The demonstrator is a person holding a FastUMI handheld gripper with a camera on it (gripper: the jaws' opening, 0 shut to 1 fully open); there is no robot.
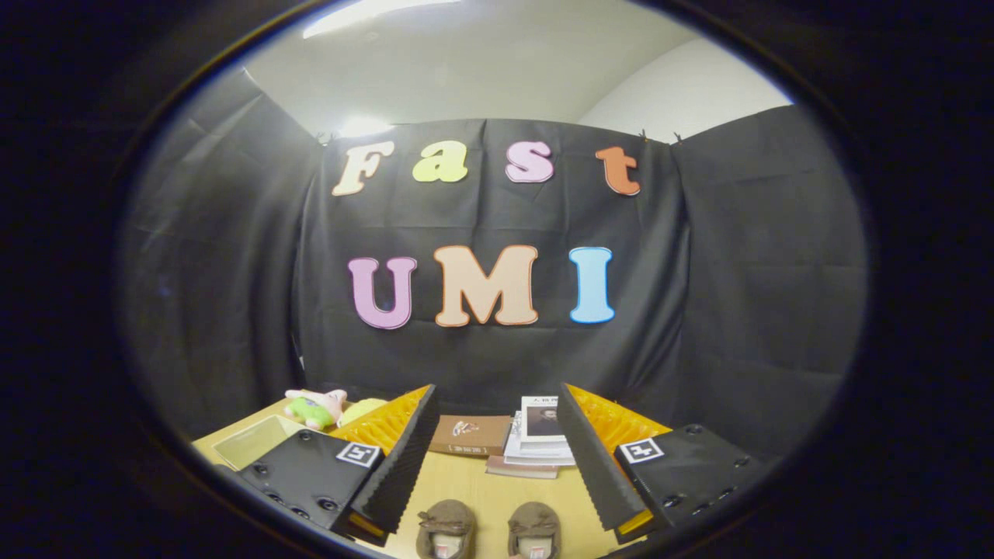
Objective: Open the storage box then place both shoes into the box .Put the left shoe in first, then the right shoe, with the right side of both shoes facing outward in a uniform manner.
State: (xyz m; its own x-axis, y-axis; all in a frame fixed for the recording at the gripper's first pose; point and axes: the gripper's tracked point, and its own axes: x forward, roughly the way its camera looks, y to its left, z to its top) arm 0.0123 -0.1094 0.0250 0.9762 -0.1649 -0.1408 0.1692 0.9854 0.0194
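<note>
At the bottom centre, two shoes (489, 532) sit between the wide-open, empty fingers of the gripper (493, 458); risk: grabbing the wrong shoe first, box (248, 444) at lower left likely unopened.

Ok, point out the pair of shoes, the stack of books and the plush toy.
Shoes (489, 529): gripper view, near the pair's middle, between the open tongs (497, 458).
Stack of books (539, 439): gripper view, top cover.
Plush toy (314, 407): gripper view, its body.
</note>
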